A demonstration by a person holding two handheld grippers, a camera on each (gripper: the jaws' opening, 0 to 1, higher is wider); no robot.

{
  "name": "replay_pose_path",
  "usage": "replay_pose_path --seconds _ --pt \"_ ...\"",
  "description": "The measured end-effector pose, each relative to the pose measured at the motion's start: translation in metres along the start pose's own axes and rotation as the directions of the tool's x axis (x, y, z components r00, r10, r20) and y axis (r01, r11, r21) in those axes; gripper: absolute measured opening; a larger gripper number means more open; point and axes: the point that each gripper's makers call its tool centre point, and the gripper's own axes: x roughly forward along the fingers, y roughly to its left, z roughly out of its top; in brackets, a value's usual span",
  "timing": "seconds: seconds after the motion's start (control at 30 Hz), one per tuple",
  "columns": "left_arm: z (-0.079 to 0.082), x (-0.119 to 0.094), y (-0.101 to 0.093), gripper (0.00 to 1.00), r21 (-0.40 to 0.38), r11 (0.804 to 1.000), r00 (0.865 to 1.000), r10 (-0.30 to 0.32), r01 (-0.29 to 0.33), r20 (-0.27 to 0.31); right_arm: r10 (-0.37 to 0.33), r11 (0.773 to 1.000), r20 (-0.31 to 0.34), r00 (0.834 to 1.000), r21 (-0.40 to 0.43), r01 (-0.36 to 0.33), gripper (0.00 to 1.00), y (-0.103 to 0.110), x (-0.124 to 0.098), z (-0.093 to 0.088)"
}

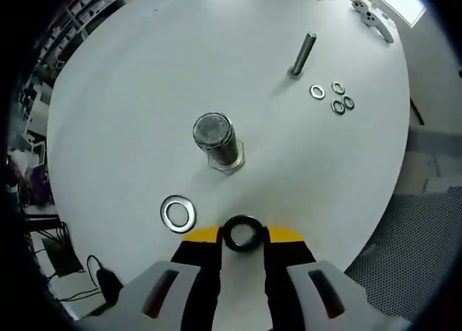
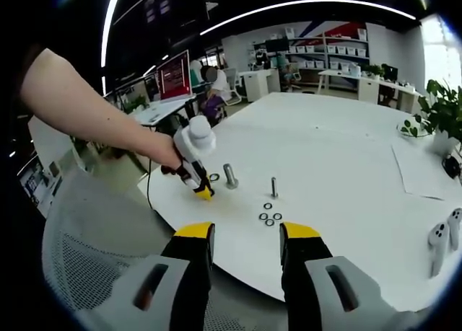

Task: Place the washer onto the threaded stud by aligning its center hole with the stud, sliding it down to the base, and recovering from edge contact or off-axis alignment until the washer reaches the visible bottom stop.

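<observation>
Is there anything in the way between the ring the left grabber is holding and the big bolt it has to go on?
Nothing visible. The left gripper holds the washer, and bare table lies between it and the stud. A spare washer lies off to one side.

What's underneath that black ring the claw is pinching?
Under the dark washer, held in the left claw, white table shows through its hole. The table beneath its rim is covered. The thick stud stands ahead.
</observation>
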Motion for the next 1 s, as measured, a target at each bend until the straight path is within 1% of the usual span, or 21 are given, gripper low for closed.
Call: replay_pose_path --seconds 0.1,0.13,0.27,0.33,0.43,0.5,0.57,0.67,0.7,0.83,0.87,1.0 --pt "-0.0004 -0.0008 -0.0005 0.20 0.005 1.000 1.000 -0.006 0.006 0.013 0.000 1.000 0.000 1.000 -0.001 0.000 0.38 0.0001 0.0000 0.0000" --pt "-0.0001 -0.0005 -0.0008 0.21 0.027 1.000 1.000 -0.008 0.008 0.012 0.001 1.000 0.000 1.000 -0.001 -0.001 0.38 0.0003 0.0001 0.0001" --pt "-0.0004 0.0000 -0.0009 0.21 0.043 0.999 1.000 -0.009 0.009 0.012 0.005 1.000 -0.003 1.000 -0.004 -0.005 0.38 0.0008 0.0007 -0.0003" --pt "-0.0009 -0.0005 -0.0019 0.22 0.073 0.997 1.000 -0.014 0.013 0.011 0.006 1.000 -0.003 1.000 -0.003 -0.006 0.38 0.0010 0.0007 -0.0004" --pt "-0.0015 -0.0001 -0.0016 0.23 0.089 0.996 1.000 -0.022 0.021 0.011 0.007 1.000 -0.004 1.000 -0.004 -0.007 0.38 0.0010 0.0009 -0.0004" --pt "-0.0019 0.0000 -0.0016 0.23 0.116 0.993 1.000 -0.030 0.029 0.005 0.007 1.000 -0.005 1.000 -0.004 -0.007 0.38 0.0012 0.0009 -0.0005" --pt "-0.0019 0.0002 -0.0016 0.23 0.114 0.993 0.999 -0.032 0.032 0.002 0.007 1.000 -0.005 1.000 -0.003 -0.007 0.38 0.0012 0.0009 -0.0007" --pt "-0.0010 -0.0002 -0.0037 0.23 0.125 0.992 0.999 -0.026 0.029 -0.023 0.007 1.000 -0.005 1.000 -0.002 -0.007 0.38 0.0010 0.0009 -0.0006" --pt "-0.0012 -0.0001 -0.0042 0.23 0.141 0.990 0.999 -0.022 0.026 -0.029 0.007 1.000 -0.004 1.000 -0.002 -0.007 0.38 0.0010 0.0010 -0.0006" --pt "-0.0018 0.0004 -0.0009 0.21 0.127 0.992 0.999 -0.022 0.025 -0.029 0.006 1.000 -0.003 1.000 0.000 -0.006 0.38 0.0005 0.0009 -0.0006" --pt "-0.0019 -0.0002 -0.0011 0.21 0.106 0.994 1.000 -0.022 0.024 -0.020 0.005 1.000 -0.003 1.000 0.000 -0.005 0.38 0.0003 0.0008 -0.0007" --pt "-0.0023 -0.0003 0.0000 0.20 0.101 0.995 1.000 -0.022 0.022 0.004 0.006 1.000 -0.002 1.000 0.002 -0.006 0.38 0.0000 0.0008 -0.0003"
